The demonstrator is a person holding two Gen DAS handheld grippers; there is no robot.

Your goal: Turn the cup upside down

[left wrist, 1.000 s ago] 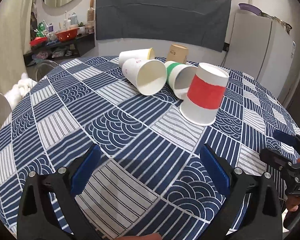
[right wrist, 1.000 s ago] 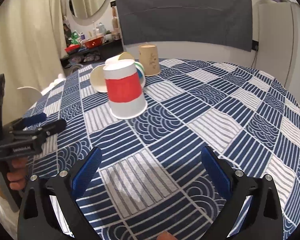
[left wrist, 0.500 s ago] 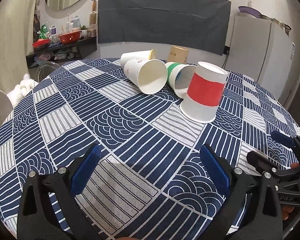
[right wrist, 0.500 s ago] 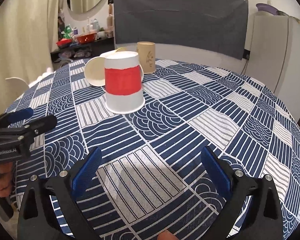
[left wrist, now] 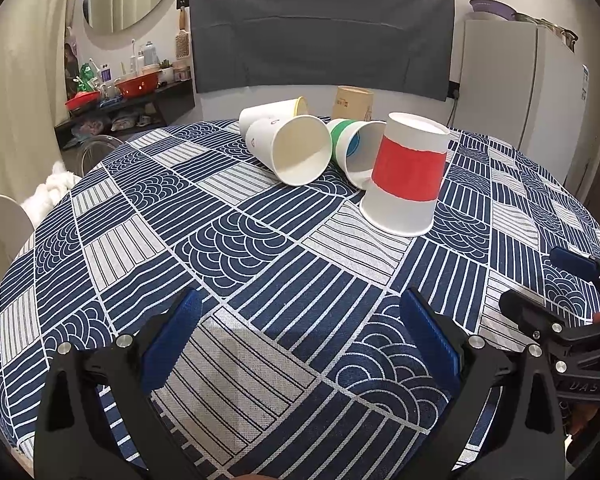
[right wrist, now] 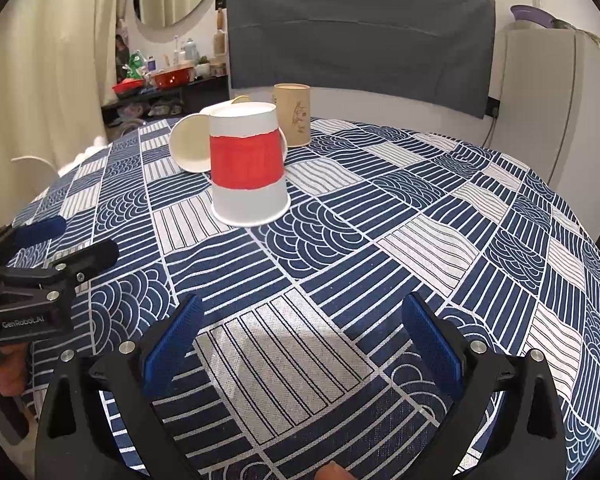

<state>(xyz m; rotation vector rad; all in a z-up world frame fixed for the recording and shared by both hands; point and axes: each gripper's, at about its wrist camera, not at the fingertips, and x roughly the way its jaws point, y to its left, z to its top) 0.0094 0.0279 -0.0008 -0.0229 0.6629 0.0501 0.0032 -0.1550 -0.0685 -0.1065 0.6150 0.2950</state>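
A white paper cup with a red band (left wrist: pixel 407 174) stands upside down, mouth on the tablecloth; it also shows in the right wrist view (right wrist: pixel 247 168). Behind it lie a plain white cup (left wrist: pixel 290 148), a green-banded cup (left wrist: pixel 354 148) and a yellow-rimmed cup (left wrist: pixel 270 114), all on their sides. A brown cup (left wrist: pixel 353 103) stands at the back. My left gripper (left wrist: pixel 300 340) is open and empty over the near cloth. My right gripper (right wrist: pixel 300 340) is open and empty too; it shows at the right edge of the left wrist view (left wrist: pixel 548 288).
The round table (left wrist: pixel 236 240) has a blue and white patterned cloth. A dark chair back (left wrist: pixel 320 36) stands behind it, a white fridge (left wrist: pixel 512 80) at the right, a cluttered shelf (left wrist: pixel 128 92) at the left.
Both grippers have drawn back slightly and levelled; the cups sit a little farther off in both views. The red-banded cup has not moved. Both stay open.
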